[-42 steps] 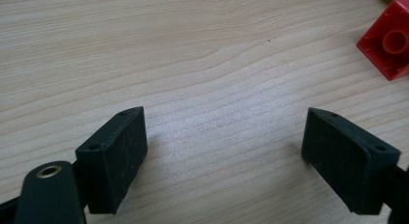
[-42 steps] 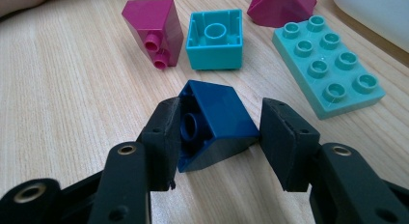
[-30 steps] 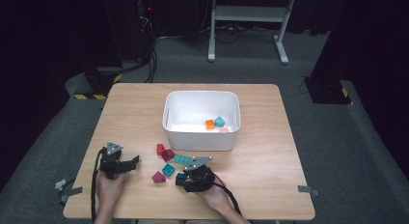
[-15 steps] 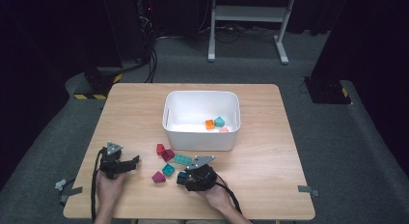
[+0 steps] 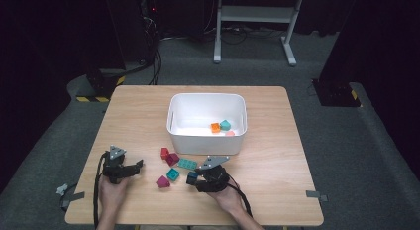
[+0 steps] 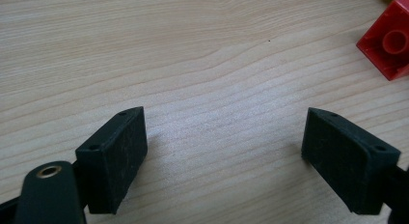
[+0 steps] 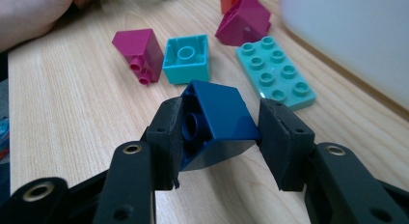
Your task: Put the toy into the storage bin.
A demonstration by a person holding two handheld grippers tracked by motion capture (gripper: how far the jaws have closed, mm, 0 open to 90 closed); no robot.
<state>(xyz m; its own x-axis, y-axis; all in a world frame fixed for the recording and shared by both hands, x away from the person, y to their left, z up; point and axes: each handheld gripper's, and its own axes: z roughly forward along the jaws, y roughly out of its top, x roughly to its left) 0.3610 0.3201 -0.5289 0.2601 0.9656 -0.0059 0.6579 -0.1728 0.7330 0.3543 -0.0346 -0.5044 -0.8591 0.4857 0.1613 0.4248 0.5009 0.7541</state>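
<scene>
My right gripper (image 7: 217,132) is shut on a dark blue brick (image 7: 217,122), held tilted just above the wooden table (image 5: 277,155); in the high view this gripper (image 5: 194,178) sits near the table's front, below the white bin (image 5: 207,136). Ahead of it lie a magenta brick (image 7: 137,50), a cyan brick (image 7: 187,57), a flat teal plate (image 7: 275,77) and another magenta brick (image 7: 243,21). My left gripper (image 6: 224,149) stands open over bare wood, with a red brick (image 6: 390,45) off to its upper right. In the high view the left gripper (image 5: 136,166) rests at the front left.
The white bin holds an orange brick (image 5: 215,127), a teal brick (image 5: 225,124) and a pink piece (image 5: 230,133). A red brick (image 5: 164,152) and a magenta one (image 5: 173,158) lie in front of the bin. A metal stand (image 5: 252,14) is on the floor beyond the table.
</scene>
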